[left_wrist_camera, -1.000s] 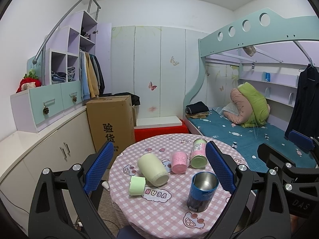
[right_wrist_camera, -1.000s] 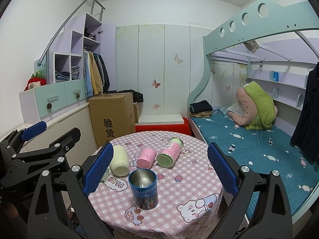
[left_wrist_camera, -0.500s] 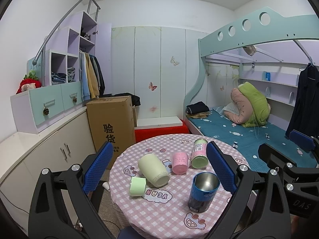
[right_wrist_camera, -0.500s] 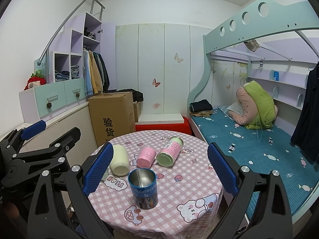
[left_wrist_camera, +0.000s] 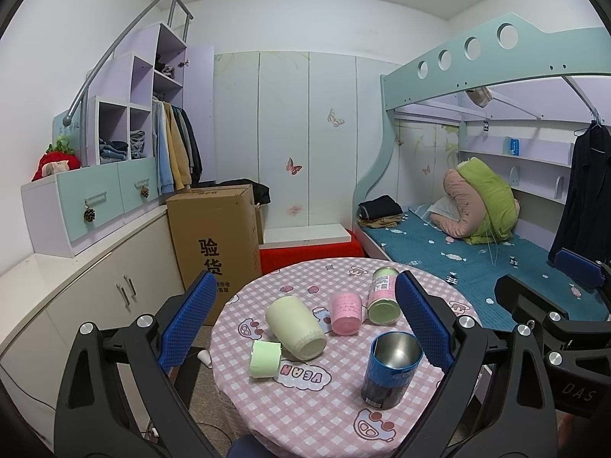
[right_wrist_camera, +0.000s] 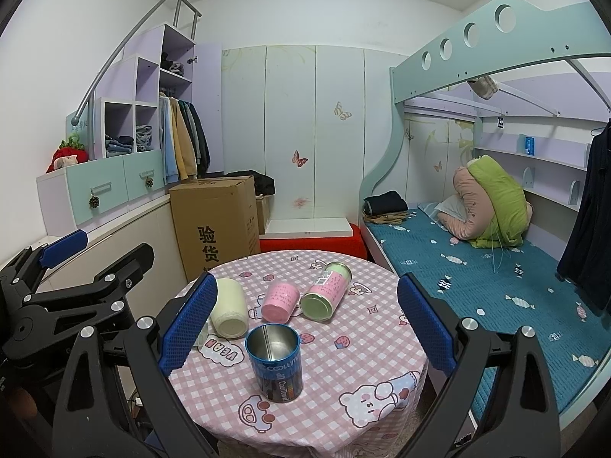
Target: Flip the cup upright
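A round table with a pink checked cloth point(left_wrist_camera: 305, 412) point(right_wrist_camera: 366, 343) carries several cups. A blue metal cup point(left_wrist_camera: 391, 370) point(right_wrist_camera: 275, 362) stands upright near the front. A cream cup point(left_wrist_camera: 296, 327) point(right_wrist_camera: 229, 313), a pink cup point(left_wrist_camera: 345, 313) point(right_wrist_camera: 280, 301), a green-and-pink cup point(left_wrist_camera: 383, 294) point(right_wrist_camera: 326, 295) and a small light green cup point(left_wrist_camera: 264, 358) lie on their sides. My left gripper point(left_wrist_camera: 305, 324) is open and empty, held above and before the table. My right gripper point(right_wrist_camera: 305, 322) is open and empty, likewise held back from the cups.
A cardboard box point(left_wrist_camera: 215, 236) stands behind the table on the left by low cabinets point(left_wrist_camera: 95, 286). A bunk bed with a blue mattress point(right_wrist_camera: 496, 278) runs along the right. A red step point(left_wrist_camera: 309, 253) sits behind the table.
Both views have shifted very slightly; the cups have not moved and both grippers stay open.
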`<state>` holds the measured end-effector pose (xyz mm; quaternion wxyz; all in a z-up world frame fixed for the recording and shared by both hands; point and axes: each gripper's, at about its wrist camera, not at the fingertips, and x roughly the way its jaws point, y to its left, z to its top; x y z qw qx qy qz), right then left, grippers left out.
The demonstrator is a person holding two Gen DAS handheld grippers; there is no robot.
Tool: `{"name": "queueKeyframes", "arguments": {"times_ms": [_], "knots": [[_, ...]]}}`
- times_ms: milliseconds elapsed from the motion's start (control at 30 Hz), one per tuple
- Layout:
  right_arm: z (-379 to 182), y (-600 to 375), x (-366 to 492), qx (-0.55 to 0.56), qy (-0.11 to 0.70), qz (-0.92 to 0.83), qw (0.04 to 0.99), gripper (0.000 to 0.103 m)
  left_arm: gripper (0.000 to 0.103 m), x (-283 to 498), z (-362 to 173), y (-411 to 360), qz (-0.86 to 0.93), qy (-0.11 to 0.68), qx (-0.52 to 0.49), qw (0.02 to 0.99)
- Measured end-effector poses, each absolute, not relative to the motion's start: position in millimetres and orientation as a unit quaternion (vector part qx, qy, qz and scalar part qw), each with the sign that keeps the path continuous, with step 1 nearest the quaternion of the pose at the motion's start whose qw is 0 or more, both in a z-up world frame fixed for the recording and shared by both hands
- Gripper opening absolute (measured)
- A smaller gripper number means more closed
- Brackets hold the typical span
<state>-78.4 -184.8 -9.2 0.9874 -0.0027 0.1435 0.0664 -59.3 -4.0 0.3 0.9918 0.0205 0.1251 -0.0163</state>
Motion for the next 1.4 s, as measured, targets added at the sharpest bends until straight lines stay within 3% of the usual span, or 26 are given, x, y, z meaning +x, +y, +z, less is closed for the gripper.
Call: {"name": "queueKeyframes", "arguments": {"times_ms": [1400], "knots": [[-15.4,-192.0,-76.2,0.002,0.152,0.063,0.986,0.092,0.095,-54.9,-1.7,-5.3,-0.019,0.134,0.024,0.991]]}}
